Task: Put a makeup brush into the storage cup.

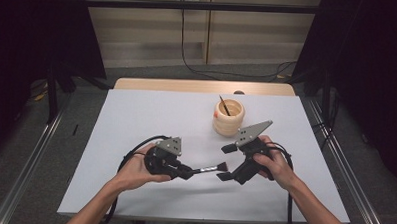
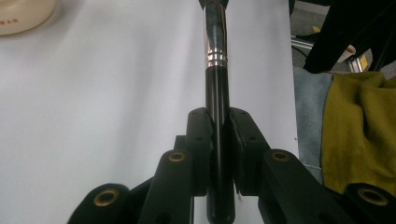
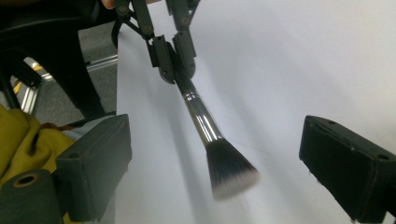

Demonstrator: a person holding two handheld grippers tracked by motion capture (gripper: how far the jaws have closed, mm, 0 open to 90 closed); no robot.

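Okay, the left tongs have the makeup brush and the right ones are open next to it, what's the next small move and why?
Probably carry the makeup brush toward the wooden holder. The left tongs are clamped on its black handle, the right tongs stand wide open with the bristles between the jaws but untouched, and the holder already has one thin stick in it with room left.

A rectangular table with a matte white top [image 1: 136,125] and a light wooden strip along its far edge [image 1: 187,85]. Directly on it stands 1 squat, cream-coloured ribbed round holder [image 1: 228,117], upright at the right of centre toward the far side. 1 thin dark stick [image 1: 224,106] leans inside the holder.
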